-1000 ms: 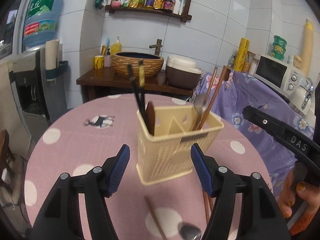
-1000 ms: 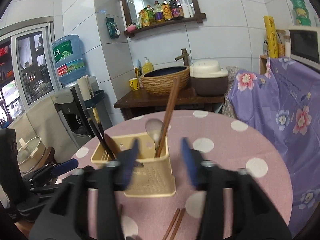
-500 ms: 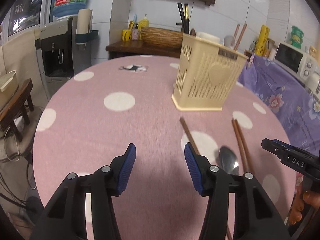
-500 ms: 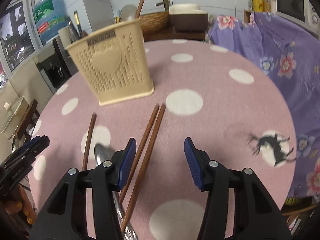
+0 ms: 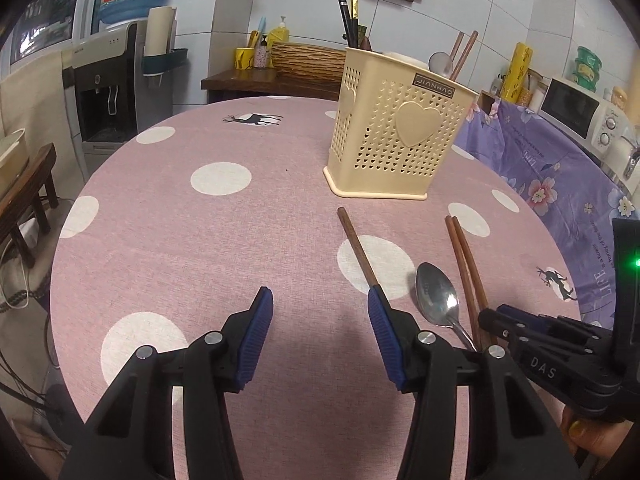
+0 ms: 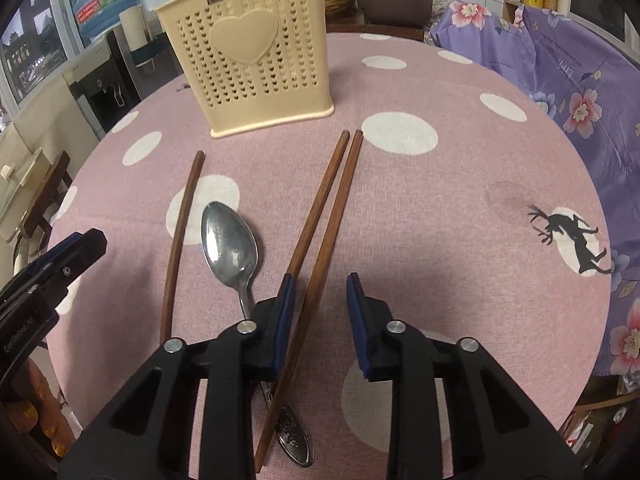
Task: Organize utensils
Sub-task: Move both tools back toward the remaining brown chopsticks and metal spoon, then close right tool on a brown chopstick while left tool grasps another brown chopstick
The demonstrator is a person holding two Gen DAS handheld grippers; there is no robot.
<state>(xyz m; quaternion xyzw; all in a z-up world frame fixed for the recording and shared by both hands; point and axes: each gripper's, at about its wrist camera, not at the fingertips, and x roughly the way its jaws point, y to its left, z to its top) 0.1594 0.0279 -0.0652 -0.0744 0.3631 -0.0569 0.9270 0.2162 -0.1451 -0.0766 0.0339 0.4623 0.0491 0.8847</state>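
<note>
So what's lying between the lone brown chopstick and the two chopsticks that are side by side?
A metal spoon, bowl up on the pink tablecloth, between the single chopstick and the pair. The right wrist view shows it best.

Black grippers (image 6: 320,292), blue ribbed pads, silver screws.

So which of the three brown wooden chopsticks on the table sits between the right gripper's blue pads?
The right-hand chopstick of the touching pair runs between the closing right gripper; its partner passes outside, the single chopstick beyond the spoon.
</note>
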